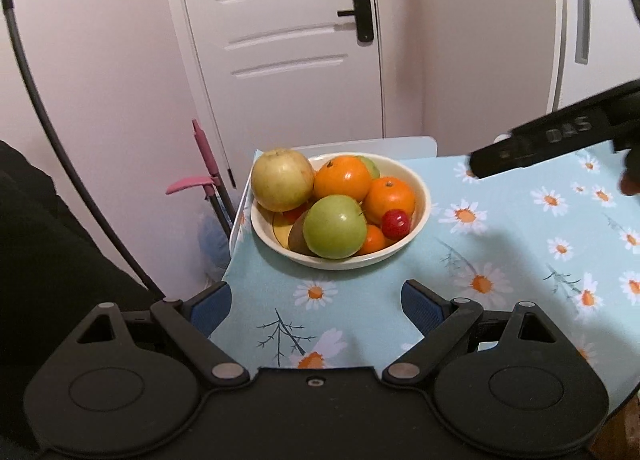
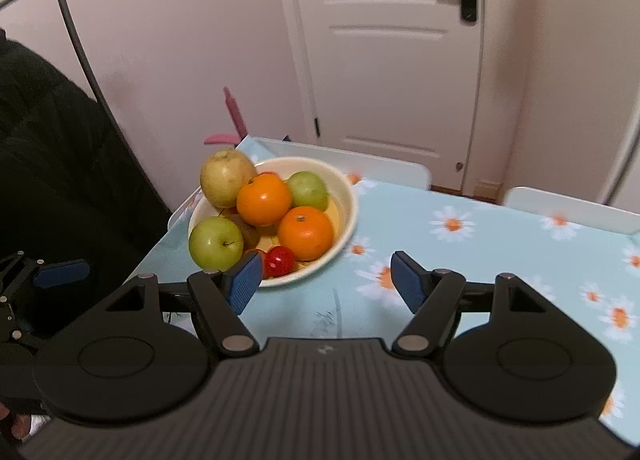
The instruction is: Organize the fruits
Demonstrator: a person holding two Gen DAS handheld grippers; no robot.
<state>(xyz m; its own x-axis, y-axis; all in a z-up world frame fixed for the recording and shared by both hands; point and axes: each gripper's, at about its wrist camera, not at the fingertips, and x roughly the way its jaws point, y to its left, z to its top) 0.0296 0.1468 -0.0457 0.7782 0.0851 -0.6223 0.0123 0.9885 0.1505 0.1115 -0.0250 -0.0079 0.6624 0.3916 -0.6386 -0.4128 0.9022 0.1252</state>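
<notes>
Nearest the lens in the left wrist view is the left gripper (image 1: 316, 302), its blue pads spread wide with only flowered cloth between them; its black body fills the lower frame and is cut off by the bottom edge. In the right wrist view the right gripper (image 2: 325, 280) likewise stands parted and holds nothing; its left pad overlaps the near rim of the bowl (image 2: 350, 216) in the picture, though whether it touches the rim cannot be told.

The bowl, cream-coloured, sits on the daisy-print tablecloth (image 1: 500, 260) near the table's far left corner, just ahead of both grippers; it is heaped with fruit. On the bowl's left rim rests a yellowish apple (image 1: 282, 179); toward the front a green apple (image 1: 335, 226); behind that a large orange (image 1: 342, 178) and to the right of it a second orange (image 1: 389, 194); a small red fruit (image 1: 395, 223) lies against the second orange at the bowl's right side; its kind is hard to make out. A second green fruit (image 2: 308, 190) shows at the back of the bowl, mostly hidden in the left view; a brown fruit (image 1: 298, 238) and another small orange one (image 1: 372, 240) are largely buried under the green apple.

Right of the bowl, a black bar of the right gripper juts in from the frame edge, its lettering blurred; left of the bowl a dark garment (image 2: 60, 160) hides the floor; beyond the bowl stands a white door (image 1: 288, 40) with a black handle (image 1: 360, 12).
</notes>
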